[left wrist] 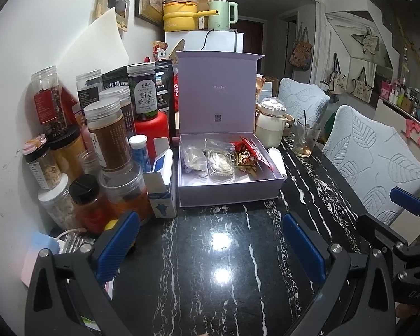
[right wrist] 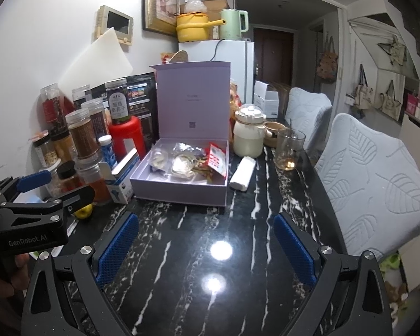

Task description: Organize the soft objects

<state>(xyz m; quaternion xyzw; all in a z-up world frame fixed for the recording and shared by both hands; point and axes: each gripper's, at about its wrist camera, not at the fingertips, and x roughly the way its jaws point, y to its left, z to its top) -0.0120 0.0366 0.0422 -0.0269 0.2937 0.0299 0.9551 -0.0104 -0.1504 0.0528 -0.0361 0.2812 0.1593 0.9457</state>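
Both grippers, left (left wrist: 210,240) and right (right wrist: 205,243), hover with fingers spread wide and empty over the black marble surface (right wrist: 182,252). The packets (left wrist: 224,159) lie inside the lilac box (left wrist: 226,190), lid upright. A white roll (right wrist: 242,175) lies just right of it.

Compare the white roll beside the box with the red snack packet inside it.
The white roll lies on the black marble table, outside the lilac box and against its right wall; the red snack packet sits inside the box, propped at its right side. The roll is plain white and cylindrical; the packet is flat, red and printed. Both look soft, and neither claw touches them.
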